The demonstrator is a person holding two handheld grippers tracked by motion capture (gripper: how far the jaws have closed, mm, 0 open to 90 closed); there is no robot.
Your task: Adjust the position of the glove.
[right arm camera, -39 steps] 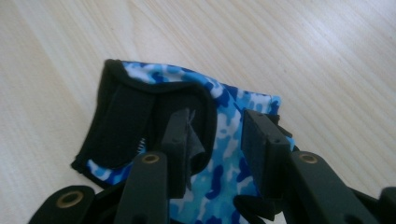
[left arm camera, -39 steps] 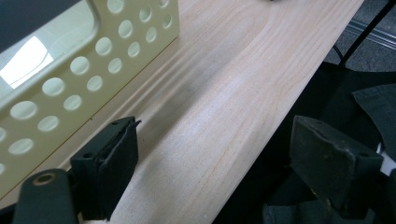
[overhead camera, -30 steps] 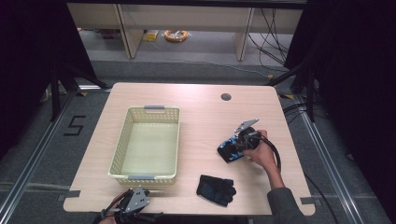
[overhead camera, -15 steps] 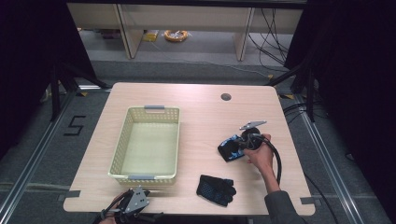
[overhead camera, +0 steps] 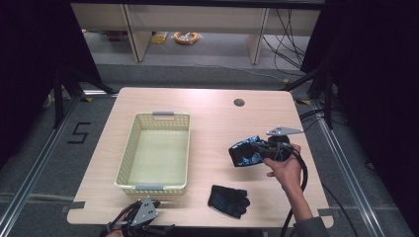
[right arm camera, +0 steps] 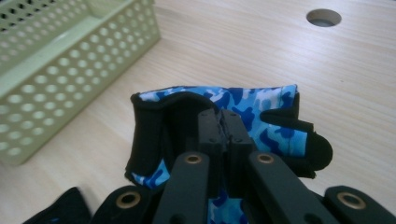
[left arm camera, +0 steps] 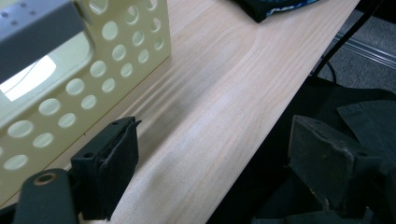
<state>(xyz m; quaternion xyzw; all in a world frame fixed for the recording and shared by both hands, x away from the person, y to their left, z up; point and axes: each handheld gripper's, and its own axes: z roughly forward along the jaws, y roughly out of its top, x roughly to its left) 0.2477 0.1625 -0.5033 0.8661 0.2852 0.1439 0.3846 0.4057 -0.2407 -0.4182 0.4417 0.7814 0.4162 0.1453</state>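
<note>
The right gripper (overhead camera: 257, 150), jaws clenched on the blue camouflage glove (overhead camera: 243, 153), holds it right of the yellow basket (overhead camera: 129, 153), cuff basketward; the left gripper (overhead camera: 141, 217) sits released.

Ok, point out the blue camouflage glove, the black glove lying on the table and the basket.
blue camouflage glove (right arm camera: 261, 122): right gripper view, its blue patterned panel.
black glove (overhead camera: 228, 200): high view, middle of its palm.
basket (overhead camera: 128, 149): high view, its left side wall.

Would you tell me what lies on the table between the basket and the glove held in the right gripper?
Nothing: in the high view, only bare tabletop separates the basket from the blue camouflage glove pinched by the right gripper.
</note>
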